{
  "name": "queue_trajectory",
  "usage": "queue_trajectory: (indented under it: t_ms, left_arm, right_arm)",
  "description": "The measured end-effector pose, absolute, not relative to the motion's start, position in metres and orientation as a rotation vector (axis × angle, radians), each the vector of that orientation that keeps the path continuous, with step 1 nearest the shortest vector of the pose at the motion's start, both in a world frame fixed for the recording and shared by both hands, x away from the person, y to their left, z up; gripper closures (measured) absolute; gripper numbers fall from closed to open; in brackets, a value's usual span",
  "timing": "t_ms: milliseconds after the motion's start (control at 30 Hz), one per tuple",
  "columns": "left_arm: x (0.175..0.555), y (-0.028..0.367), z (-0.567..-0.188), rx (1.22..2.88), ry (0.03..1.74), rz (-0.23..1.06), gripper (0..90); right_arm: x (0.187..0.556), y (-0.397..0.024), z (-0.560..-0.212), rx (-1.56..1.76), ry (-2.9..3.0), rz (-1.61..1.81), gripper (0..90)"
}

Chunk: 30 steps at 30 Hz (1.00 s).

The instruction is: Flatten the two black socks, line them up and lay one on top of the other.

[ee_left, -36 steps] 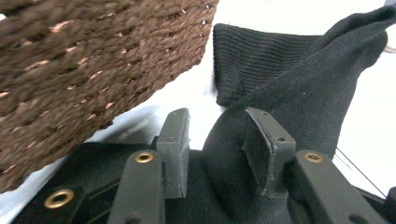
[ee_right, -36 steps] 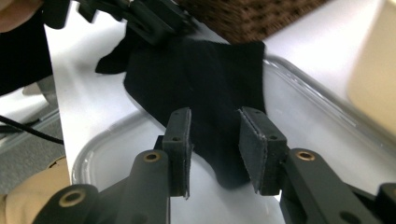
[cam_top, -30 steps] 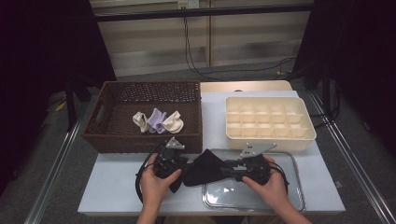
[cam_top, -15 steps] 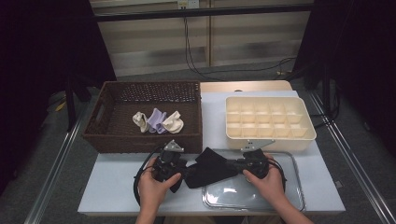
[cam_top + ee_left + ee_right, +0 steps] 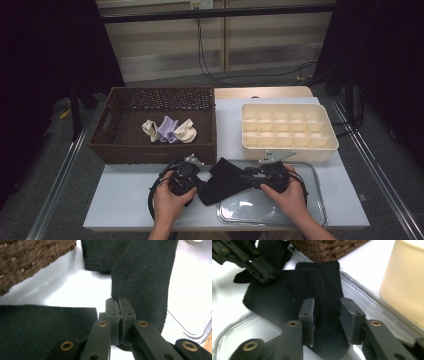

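Now we see the black knitted fabric sock (image 5: 226,181) lying at the front edge of the white worktop (image 5: 125,200), partly over the clear plastic tray (image 5: 310,212) beside the brown wicker basket (image 5: 115,150). Our left claw (image 5: 120,306) has just clenched, pinching the sock's edge. Our right claw (image 5: 327,312) has just been opening, released, with the sock's ribbed cuff between its jaws.

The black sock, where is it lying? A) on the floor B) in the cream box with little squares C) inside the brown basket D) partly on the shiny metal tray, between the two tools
D: in the high view the black sock lies with one end over the shiny metal tray, between the left tool and the right tool.
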State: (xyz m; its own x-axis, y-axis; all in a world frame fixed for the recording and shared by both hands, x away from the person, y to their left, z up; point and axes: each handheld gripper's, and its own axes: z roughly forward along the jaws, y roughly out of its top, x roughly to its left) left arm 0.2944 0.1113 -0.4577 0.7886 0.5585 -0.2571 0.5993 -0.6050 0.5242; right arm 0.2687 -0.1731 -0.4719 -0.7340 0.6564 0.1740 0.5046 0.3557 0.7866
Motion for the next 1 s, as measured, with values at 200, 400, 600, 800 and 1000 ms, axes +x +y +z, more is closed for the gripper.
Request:
queue_trajectory:
  t_ms: [200,400,600,800,1000]
  left_arm:
    - [0.296,0.108,-0.444,2.330,0.837,-0.078,87.7]
    - [0.299,0.103,-0.433,2.286,0.824,-0.069,87.6]
    - [0.304,0.099,-0.433,2.260,0.806,-0.088,87.6]
    - [0.305,0.092,-0.435,2.263,0.790,-0.092,87.5]
    - [0.305,0.093,-0.436,2.254,0.776,-0.095,86.2]
  right_arm:
    - [0.259,-0.172,-0.454,0.980,2.405,1.348,52.8]
    - [0.250,-0.152,-0.446,0.889,2.454,1.400,51.6]
    - [0.253,-0.126,-0.459,0.844,2.524,1.365,47.2]
    - [0.260,-0.106,-0.478,0.848,2.564,1.239,48.2]
    - [0.262,-0.104,-0.479,0.849,2.571,1.201,84.3]
